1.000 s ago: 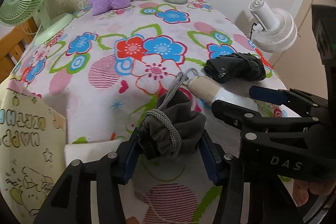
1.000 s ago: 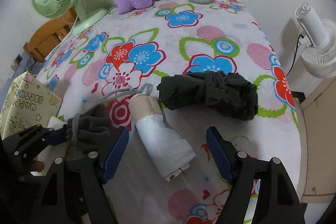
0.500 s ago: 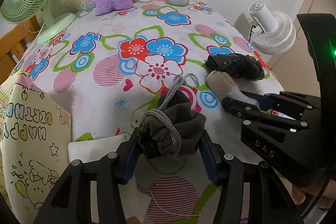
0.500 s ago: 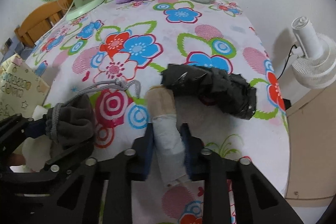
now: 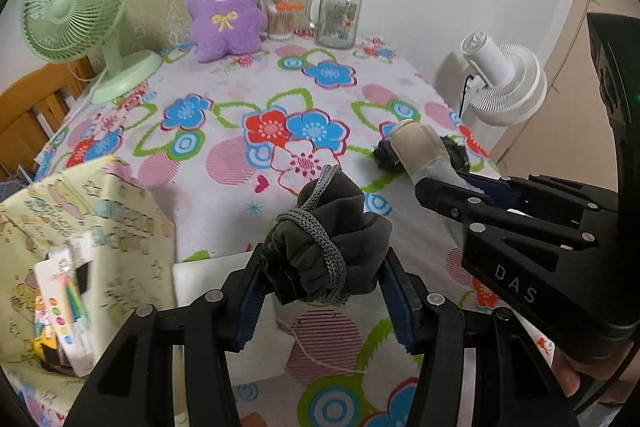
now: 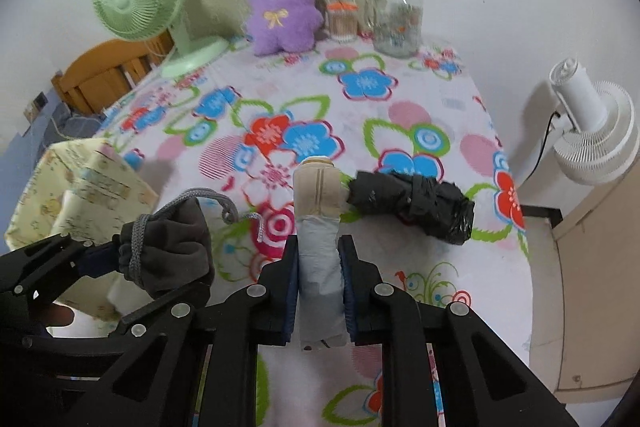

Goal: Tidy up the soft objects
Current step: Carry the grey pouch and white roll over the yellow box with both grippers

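Observation:
My left gripper (image 5: 324, 283) is shut on a dark grey drawstring pouch (image 5: 332, 239), held above the table's near edge; the pouch also shows in the right wrist view (image 6: 168, 247). My right gripper (image 6: 318, 271) is shut on a beige and white rolled bundle (image 6: 318, 227), lifted off the floral tablecloth (image 6: 360, 115); the bundle also shows in the left wrist view (image 5: 420, 151). A black rolled bundle (image 6: 412, 203) lies on the cloth to the right. A yellow birthday gift bag (image 5: 80, 247) stands open at the near left.
A purple plush toy (image 5: 226, 15), a cotton swab jar (image 5: 280, 21) and a glass mug jar (image 5: 340, 15) stand at the table's far edge. A green fan (image 5: 76, 23) is far left. A white fan (image 5: 504, 83) stands off the right side.
My right gripper closed on the beige and white bundle and lifted it. Both grippers rose and pulled back, and the gift bag came into fuller view on the left.

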`<state>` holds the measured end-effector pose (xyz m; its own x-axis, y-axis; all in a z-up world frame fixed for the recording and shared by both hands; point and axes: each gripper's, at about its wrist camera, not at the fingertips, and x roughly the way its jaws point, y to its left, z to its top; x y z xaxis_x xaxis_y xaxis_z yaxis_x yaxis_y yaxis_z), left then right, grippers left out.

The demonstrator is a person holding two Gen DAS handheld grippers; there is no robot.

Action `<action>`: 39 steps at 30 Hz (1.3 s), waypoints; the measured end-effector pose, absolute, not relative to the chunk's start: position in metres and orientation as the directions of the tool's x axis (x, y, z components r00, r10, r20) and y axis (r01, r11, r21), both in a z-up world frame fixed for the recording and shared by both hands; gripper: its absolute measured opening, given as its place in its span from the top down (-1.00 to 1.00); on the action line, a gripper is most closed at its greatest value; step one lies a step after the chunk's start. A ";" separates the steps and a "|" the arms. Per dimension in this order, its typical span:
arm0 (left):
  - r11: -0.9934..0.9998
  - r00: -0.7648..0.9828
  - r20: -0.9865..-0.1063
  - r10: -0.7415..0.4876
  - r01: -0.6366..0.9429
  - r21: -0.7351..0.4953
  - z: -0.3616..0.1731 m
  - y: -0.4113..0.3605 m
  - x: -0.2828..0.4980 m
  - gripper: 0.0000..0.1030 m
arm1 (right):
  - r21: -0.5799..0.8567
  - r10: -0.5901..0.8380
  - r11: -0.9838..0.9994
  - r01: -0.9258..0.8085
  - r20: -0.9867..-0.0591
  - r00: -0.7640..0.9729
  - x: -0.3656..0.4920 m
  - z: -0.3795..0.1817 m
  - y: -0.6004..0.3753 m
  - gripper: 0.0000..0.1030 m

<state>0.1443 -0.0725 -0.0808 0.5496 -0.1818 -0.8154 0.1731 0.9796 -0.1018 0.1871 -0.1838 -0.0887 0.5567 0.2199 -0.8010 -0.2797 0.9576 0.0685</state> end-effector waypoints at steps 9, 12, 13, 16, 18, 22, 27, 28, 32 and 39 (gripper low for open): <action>0.986 0.621 -0.767 -0.162 0.140 -0.094 -0.044 -0.049 0.123 -0.08 | 0.065 0.265 0.941 -0.333 -0.753 0.602 0.168 -0.049 -0.158 0.58; 0.989 0.645 -0.750 -0.148 0.117 -0.094 -0.033 -0.036 0.116 -0.09 | 0.060 0.288 0.929 -0.365 -0.736 0.613 0.163 -0.035 -0.142 0.58; 0.990 0.654 -0.743 -0.139 0.106 -0.092 -0.029 -0.031 0.114 -0.09 | 0.060 0.296 0.925 -0.374 -0.731 0.615 0.162 -0.031 -0.137 0.58; 0.993 0.672 -0.731 -0.119 0.081 -0.088 -0.021 -0.018 0.108 -0.09 | 0.067 0.329 0.910 -0.410 -0.717 0.614 0.158 -0.021 -0.119 0.58; 0.994 0.683 -0.723 -0.104 0.058 -0.089 -0.017 -0.007 0.104 -0.09 | 0.084 0.360 0.897 -0.434 -0.709 0.606 0.156 -0.017 -0.106 0.58; 0.996 0.695 -0.715 -0.078 0.020 -0.090 -0.011 0.013 0.095 -0.10 | 0.102 0.394 0.880 -0.464 -0.702 0.593 0.154 -0.012 -0.088 0.58; 0.996 0.708 -0.706 -0.037 -0.036 -0.087 -0.005 0.040 0.083 -0.10 | 0.106 0.436 0.848 -0.520 -0.699 0.567 0.150 -0.007 -0.054 0.58; 0.995 0.709 -0.705 -0.024 -0.049 -0.082 -0.005 0.046 0.081 -0.09 | 0.109 0.446 0.839 -0.534 -0.700 0.558 0.150 -0.007 -0.045 0.58; 0.992 0.707 -0.707 0.012 -0.098 -0.081 -0.005 0.071 0.074 -0.11 | 0.111 0.475 0.809 -0.577 -0.702 0.531 0.148 -0.007 -0.014 0.58; 0.983 0.693 -0.718 0.065 -0.168 -0.073 -0.013 0.108 0.067 -0.11 | 0.118 0.498 0.778 -0.618 -0.714 0.491 0.148 -0.015 0.025 0.58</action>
<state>0.0674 0.1077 -0.0128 0.6926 0.0651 -0.7184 -0.1678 0.9831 -0.0727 0.1480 0.0249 -0.0154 0.4913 0.4984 -0.7143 -0.6177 0.7776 0.1178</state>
